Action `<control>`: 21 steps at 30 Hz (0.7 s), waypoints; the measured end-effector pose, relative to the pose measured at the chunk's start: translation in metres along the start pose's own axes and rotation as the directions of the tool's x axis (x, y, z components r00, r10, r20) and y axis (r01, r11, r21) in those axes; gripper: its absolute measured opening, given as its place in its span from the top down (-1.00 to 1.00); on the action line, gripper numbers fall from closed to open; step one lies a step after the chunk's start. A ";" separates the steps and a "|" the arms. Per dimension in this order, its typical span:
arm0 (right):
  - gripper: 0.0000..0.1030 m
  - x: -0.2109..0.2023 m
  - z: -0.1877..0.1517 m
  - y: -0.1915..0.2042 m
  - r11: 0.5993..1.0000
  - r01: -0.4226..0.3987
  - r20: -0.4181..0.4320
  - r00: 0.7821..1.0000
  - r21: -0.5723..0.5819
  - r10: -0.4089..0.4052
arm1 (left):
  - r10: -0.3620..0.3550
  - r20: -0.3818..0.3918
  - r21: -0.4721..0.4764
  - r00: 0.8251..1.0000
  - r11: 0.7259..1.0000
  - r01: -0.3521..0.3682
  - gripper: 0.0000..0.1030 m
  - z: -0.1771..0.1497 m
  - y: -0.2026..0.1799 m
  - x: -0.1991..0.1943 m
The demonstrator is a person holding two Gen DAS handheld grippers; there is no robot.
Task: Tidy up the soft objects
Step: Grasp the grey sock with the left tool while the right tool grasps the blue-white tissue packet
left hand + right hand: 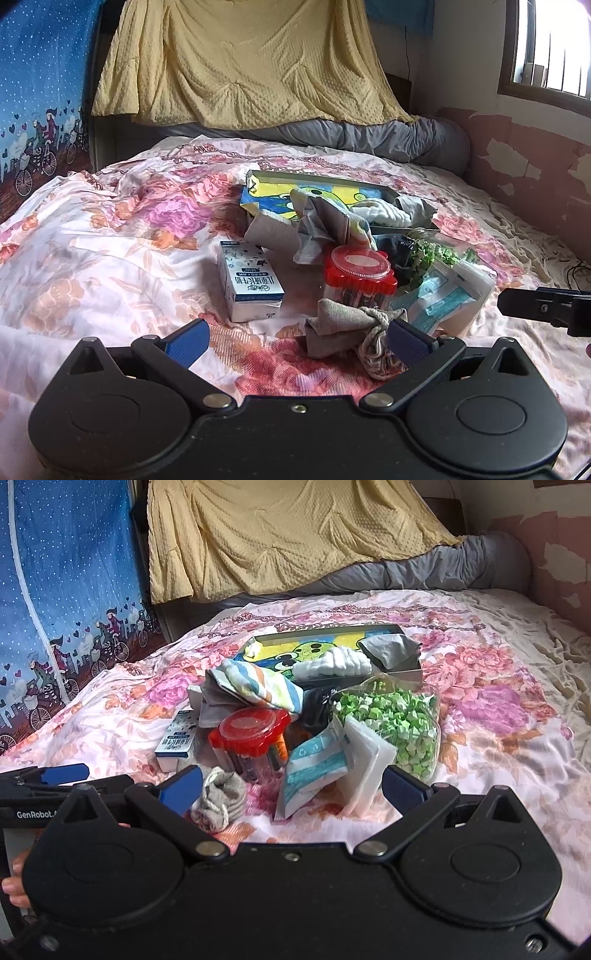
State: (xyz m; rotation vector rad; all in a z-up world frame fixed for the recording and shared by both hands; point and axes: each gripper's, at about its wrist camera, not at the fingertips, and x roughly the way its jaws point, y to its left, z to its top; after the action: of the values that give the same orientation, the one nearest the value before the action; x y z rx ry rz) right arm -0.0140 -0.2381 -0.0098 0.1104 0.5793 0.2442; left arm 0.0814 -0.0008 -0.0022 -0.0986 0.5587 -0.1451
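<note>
Two grippers hover low over a bed (92, 236) spread with a floral sheet, both with their blue fingers spread wide and holding nothing. The left gripper (295, 338) faces a crumpled grey sock (343, 326) that lies on the sheet just inside its right finger (406, 338). The right gripper (291, 784) looks over the same sock (219, 803) near its left finger, with a pack of tissues (317, 771) just ahead. Behind these stand a red-lidded jar (251, 734), a milk carton (247, 280), a bag of green paper stars (391, 720) and a striped cloth (258, 688). Farther back, a cartoon-printed tin box (402, 677) holds a white sock (332, 664) and a grey cloth (391, 646).
</note>
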 end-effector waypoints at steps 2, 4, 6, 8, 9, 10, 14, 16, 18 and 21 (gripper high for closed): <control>-0.99 0.004 0.003 -0.003 1.000 -0.004 -0.002 1.000 0.000 0.004 | -0.006 -0.005 -0.005 1.000 1.000 0.006 -0.99 0.003 0.001 0.005; -0.99 0.008 0.005 -0.005 1.000 -0.010 -0.007 1.000 -0.002 0.010 | -0.012 -0.012 -0.006 1.000 1.000 0.012 -0.99 0.006 0.001 0.010; -0.99 0.012 0.006 -0.006 1.000 -0.025 -0.018 1.000 -0.006 0.025 | -0.021 -0.023 -0.001 1.000 1.000 0.021 -0.99 0.008 0.001 0.015; -0.99 0.017 0.007 -0.009 0.999 -0.051 -0.032 0.998 0.002 0.051 | -0.029 -0.034 0.004 0.999 1.000 0.029 -0.99 0.009 0.001 0.021; -0.99 0.019 0.007 -0.010 0.998 -0.067 -0.041 0.997 0.011 0.067 | -0.038 -0.042 0.007 0.998 0.999 0.038 -0.99 0.010 0.001 0.025; -0.99 0.021 0.008 -0.012 0.996 -0.087 -0.050 0.995 0.019 0.088 | -0.046 -0.050 0.007 0.998 0.999 0.046 -0.99 0.011 0.001 0.028; -0.99 0.027 0.008 -0.015 0.991 -0.127 -0.078 0.989 0.032 0.129 | -0.083 -0.094 -0.006 0.992 0.997 0.083 -0.99 0.017 0.001 0.043; -0.99 0.032 0.009 -0.015 0.990 -0.138 -0.093 0.986 0.023 0.139 | -0.094 -0.108 -0.007 0.990 0.996 0.093 -0.99 0.020 0.001 0.051; -0.98 0.037 0.010 -0.015 0.989 -0.149 -0.111 0.982 0.018 0.150 | -0.092 -0.119 0.000 0.989 0.996 0.093 -0.99 0.021 0.000 0.058; -0.83 0.046 0.010 -0.016 0.984 -0.175 -0.150 0.973 0.022 0.177 | -0.096 -0.142 0.003 0.985 0.995 0.098 -0.99 0.023 0.001 0.067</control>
State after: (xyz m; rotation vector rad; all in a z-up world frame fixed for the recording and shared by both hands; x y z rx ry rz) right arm 0.0320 -0.2423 -0.0286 0.1524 0.7230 0.4252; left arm 0.1498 -0.0095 -0.0177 -0.1060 0.6953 -0.2512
